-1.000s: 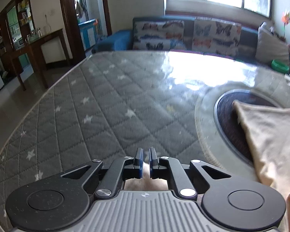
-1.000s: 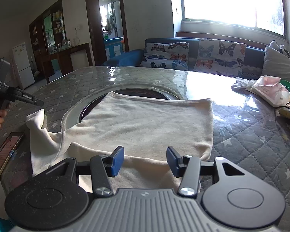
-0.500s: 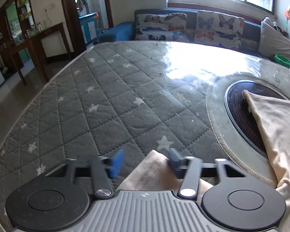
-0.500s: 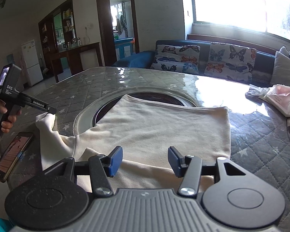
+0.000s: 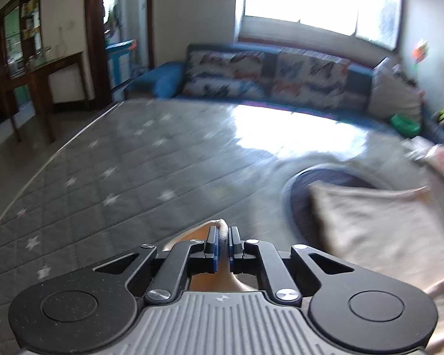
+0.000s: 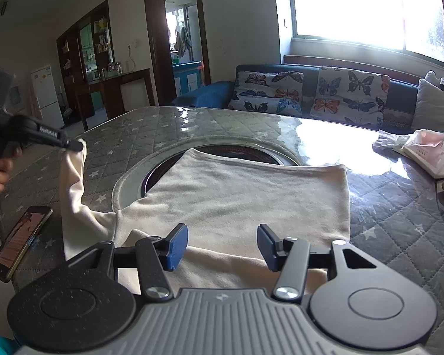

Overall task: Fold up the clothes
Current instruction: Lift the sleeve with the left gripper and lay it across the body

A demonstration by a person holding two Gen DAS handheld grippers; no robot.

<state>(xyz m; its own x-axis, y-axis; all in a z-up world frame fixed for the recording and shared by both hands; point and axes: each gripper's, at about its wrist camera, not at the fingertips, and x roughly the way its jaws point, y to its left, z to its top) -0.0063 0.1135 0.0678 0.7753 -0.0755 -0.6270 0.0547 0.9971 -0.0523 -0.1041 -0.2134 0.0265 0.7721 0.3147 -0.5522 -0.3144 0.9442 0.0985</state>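
A cream long-sleeved garment (image 6: 245,195) lies flat on the quilted grey table (image 6: 399,222), partly over a round dark inset (image 6: 222,152). My left gripper (image 5: 222,233) is shut on the cuff of its left sleeve (image 5: 221,224). In the right wrist view that left gripper (image 6: 74,145) holds the sleeve (image 6: 74,183) lifted off the table at the left, a hand on its handle. My right gripper (image 6: 222,244) stands open low over the garment's near edge, with nothing pinched between its blue pads (image 6: 177,245).
A phone (image 6: 20,242) lies at the table's left edge beside the hanging sleeve. Wrapped packets (image 6: 426,151) sit at the far right of the table. A sofa with butterfly cushions (image 6: 310,94) runs behind the table under the window.
My left gripper opened, then shut again on the sleeve cuff and rose, lifting the sleeve off the table. The right gripper stayed in place, still open.
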